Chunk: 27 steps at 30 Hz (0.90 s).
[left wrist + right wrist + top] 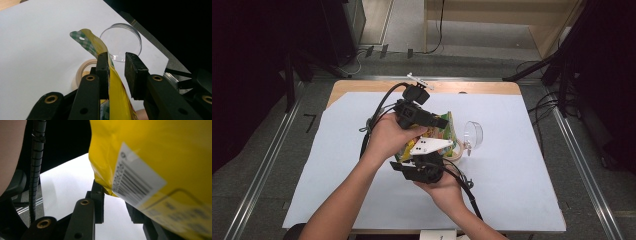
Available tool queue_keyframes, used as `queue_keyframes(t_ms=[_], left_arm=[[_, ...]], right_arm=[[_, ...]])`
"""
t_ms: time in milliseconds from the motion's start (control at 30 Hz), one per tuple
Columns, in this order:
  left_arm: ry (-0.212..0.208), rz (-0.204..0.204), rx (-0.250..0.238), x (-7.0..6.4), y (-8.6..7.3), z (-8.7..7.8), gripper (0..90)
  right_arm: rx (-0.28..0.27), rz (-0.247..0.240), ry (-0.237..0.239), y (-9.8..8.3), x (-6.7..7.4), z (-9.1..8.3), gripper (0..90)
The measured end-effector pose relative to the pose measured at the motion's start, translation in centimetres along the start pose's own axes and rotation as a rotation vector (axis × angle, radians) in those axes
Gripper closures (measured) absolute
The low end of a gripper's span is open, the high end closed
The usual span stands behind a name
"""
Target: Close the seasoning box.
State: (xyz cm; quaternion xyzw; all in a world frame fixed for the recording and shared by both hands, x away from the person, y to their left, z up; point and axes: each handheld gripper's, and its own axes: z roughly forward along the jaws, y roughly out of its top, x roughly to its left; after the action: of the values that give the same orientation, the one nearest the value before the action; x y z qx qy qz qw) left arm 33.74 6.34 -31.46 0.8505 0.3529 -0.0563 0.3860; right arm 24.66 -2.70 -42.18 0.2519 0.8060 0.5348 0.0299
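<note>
Both tools hold a yellow crinkly snack bag with a green-checked top edge (438, 136) in the middle of the high view, above a small round beige container (455, 150) on the white-covered desk (522, 190). To my eye, the step in hand is pouring or opening the bag over that container; the next move calls for tilting the bag's mouth down towards it without losing the hold.

The left tool (117, 66) pinches the bag's upper edge against its left jaw in the left gripper view; the other jaw stands slightly off. The right tool (113, 202) grips the bag's lower corner near the barcode. A clear round plastic lid (473, 134) stands on edge just right of the bag.
</note>
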Motion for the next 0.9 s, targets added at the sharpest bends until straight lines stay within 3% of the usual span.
queue_keyframes(t_ms=[900], left_arm=[[0.013, 0.008, -0.005, -0.26, -0.07, 0.02, 74.1]], right_arm=[[0.004, 0.003, -0.002, -0.07, 0.02, 0.0, 71.5]])
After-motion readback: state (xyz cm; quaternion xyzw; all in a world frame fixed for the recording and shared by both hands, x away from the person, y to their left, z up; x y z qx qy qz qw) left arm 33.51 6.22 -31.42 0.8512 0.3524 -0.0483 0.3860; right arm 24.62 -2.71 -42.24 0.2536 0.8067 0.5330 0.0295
